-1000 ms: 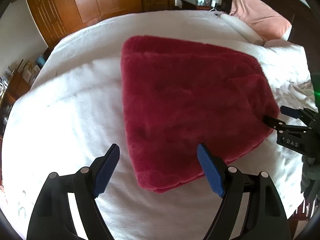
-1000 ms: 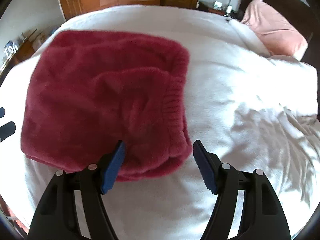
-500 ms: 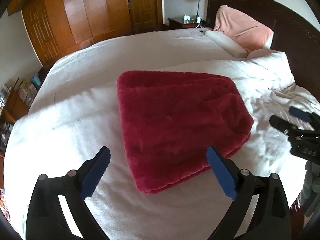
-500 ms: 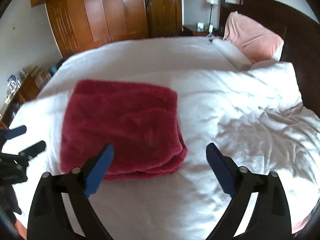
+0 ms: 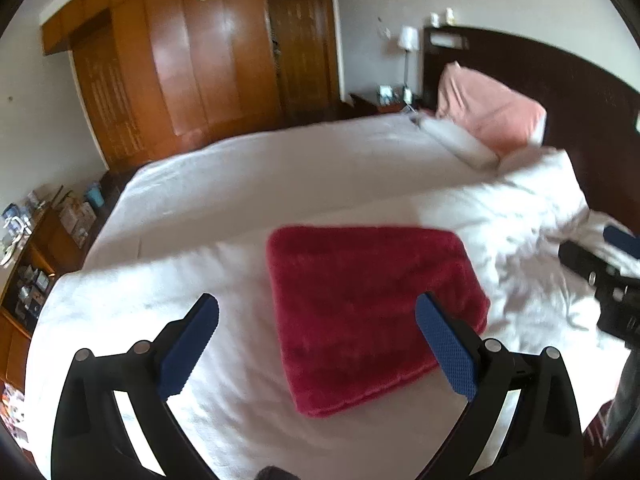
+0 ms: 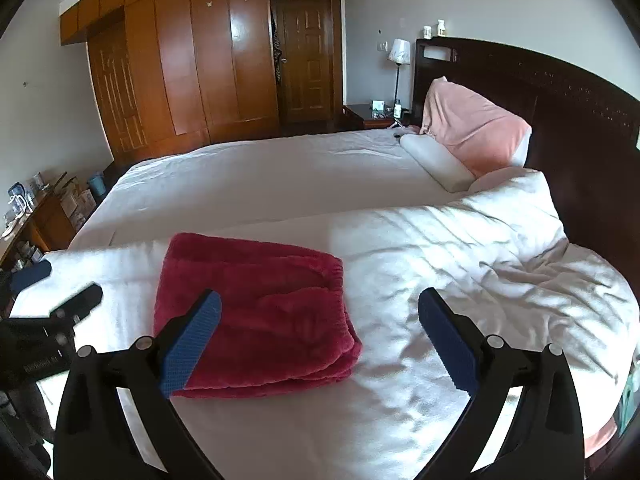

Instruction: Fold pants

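— White bedding (image 6: pixel 280 184) is covering a wide bed, with a wardrobe (image 6: pixel 192 72) standing behind it and a pink pillow (image 6: pixel 476 132) leaning at the headboard (image 6: pixel 580 120). Where are the pants lying?

— The pants (image 5: pixel 368 304) are resting folded into a thick red square on the duvet. From the left gripper (image 5: pixel 318 344) they are sitting at about 1 o'clock, just past its tips and apart from them.

— And the right gripper (image 6: pixel 320 336)?

— From it the pants (image 6: pixel 256 312) are lying at about 11 o'clock, behind its left finger (image 6: pixel 192 344). Both grippers are hovering with fingers spread wide, gripping nothing.
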Demonstrator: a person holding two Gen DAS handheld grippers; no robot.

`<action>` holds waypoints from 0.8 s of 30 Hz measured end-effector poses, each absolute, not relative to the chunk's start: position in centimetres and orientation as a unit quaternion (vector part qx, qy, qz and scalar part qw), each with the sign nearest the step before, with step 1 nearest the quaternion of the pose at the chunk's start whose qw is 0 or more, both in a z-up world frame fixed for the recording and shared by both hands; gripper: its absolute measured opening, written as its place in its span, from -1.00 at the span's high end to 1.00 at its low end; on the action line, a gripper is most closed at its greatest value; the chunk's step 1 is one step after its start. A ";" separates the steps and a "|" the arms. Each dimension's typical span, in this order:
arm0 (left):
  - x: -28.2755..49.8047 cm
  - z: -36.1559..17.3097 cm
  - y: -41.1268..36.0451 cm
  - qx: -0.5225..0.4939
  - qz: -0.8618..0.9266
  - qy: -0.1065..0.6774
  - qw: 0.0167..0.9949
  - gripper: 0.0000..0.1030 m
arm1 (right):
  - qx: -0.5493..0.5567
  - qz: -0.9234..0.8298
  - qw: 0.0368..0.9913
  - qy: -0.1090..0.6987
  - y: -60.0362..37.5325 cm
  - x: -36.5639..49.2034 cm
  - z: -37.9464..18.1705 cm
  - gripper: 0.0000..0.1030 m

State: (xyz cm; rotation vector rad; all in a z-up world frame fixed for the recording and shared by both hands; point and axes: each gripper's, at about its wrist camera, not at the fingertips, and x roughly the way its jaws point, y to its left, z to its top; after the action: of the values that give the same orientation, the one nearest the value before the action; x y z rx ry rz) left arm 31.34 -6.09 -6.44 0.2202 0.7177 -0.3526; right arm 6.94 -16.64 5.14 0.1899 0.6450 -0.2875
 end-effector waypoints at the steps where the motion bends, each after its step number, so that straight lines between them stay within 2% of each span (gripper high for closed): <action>1: 31.4 -6.2 -6.0 0.103 -0.166 0.348 0.917 -0.90 | 0.088 -0.140 0.935 0.313 -16.3 6.8 5.3 -0.94; 12: 32.7 -6.8 -4.9 0.098 -0.145 0.378 0.909 -0.90 | 0.041 -0.090 0.938 0.331 -12.6 8.0 4.9 -0.94; 24: 33.0 -8.0 -5.4 0.120 -0.134 0.394 0.901 -0.90 | 0.051 -0.088 0.933 0.344 -12.7 8.9 4.2 -0.94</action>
State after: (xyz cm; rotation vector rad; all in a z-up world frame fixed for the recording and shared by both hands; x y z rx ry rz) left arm 32.97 -5.38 -7.97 0.2475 0.8160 -0.2779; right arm 8.86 -12.71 4.19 0.1050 0.7034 -0.1798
